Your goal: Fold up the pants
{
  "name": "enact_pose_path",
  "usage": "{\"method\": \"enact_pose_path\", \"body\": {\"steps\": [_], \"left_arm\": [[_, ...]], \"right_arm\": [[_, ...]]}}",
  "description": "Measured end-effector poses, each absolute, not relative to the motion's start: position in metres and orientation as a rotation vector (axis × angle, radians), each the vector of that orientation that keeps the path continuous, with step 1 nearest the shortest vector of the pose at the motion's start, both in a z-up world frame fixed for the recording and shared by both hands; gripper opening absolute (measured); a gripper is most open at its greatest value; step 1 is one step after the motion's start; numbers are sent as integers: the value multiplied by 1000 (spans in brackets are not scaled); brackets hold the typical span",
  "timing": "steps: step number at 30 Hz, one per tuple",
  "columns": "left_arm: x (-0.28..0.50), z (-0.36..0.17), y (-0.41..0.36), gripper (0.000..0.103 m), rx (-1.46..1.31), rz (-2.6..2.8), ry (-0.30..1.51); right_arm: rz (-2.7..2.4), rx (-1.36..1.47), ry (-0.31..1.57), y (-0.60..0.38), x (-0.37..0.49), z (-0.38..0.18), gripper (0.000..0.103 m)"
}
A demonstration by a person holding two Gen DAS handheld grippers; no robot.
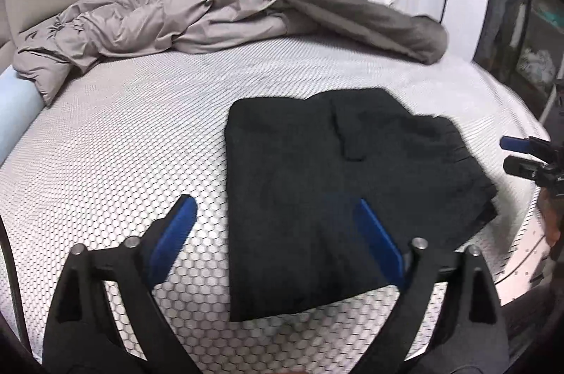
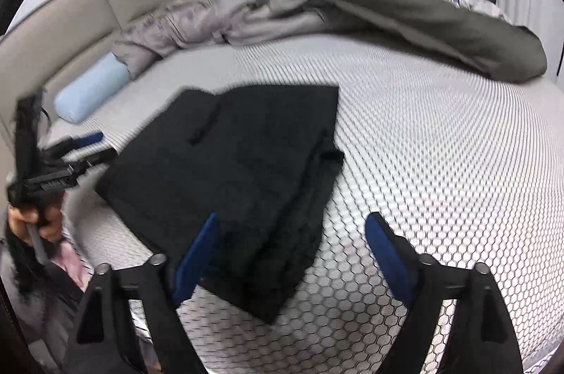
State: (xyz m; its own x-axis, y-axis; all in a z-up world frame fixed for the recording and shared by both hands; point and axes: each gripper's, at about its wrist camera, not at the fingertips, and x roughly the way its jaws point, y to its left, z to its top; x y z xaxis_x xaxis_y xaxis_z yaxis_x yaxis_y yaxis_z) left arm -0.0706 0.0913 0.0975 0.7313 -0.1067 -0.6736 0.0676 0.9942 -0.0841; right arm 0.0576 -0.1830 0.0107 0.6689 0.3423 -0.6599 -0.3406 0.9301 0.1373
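My left gripper (image 1: 276, 233) hangs w/ jaws spread wide, nothing between them; its right finger overlaps the near edge of the black pants (image 1: 338, 183). My right gripper (image 2: 292, 250) is likewise agape and empty, its left finger over the pants' near corner. Pants lie folded into a thick rectangle, flat on the honeycomb-patterned mattress (image 1: 123, 141). Farther back: rumpled grey duvet (image 1: 148, 21), darker grey blanket (image 1: 335, 7) draped over it, light-blue bolster (image 2: 93, 86) by the beige headboard (image 2: 70, 21).
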Motion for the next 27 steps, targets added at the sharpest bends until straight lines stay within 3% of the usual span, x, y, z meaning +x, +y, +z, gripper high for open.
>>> {"method": "enact_pose_path", "body": {"steps": [1,7,16,27], "left_arm": [[-75,100,91,102,-64,-98,738],[-96,104,89,102,-100,-64,707],[-118,100,75,102,-100,-85,632],[-120,96,58,102,-43,-112,614]], "right_arm": [[401,18,715,-182,54,18,101],[377,17,636,-163,39,37,103],[369,61,514,-159,4,8,103],[321,-14,532,-138,10,-10,103]]}}
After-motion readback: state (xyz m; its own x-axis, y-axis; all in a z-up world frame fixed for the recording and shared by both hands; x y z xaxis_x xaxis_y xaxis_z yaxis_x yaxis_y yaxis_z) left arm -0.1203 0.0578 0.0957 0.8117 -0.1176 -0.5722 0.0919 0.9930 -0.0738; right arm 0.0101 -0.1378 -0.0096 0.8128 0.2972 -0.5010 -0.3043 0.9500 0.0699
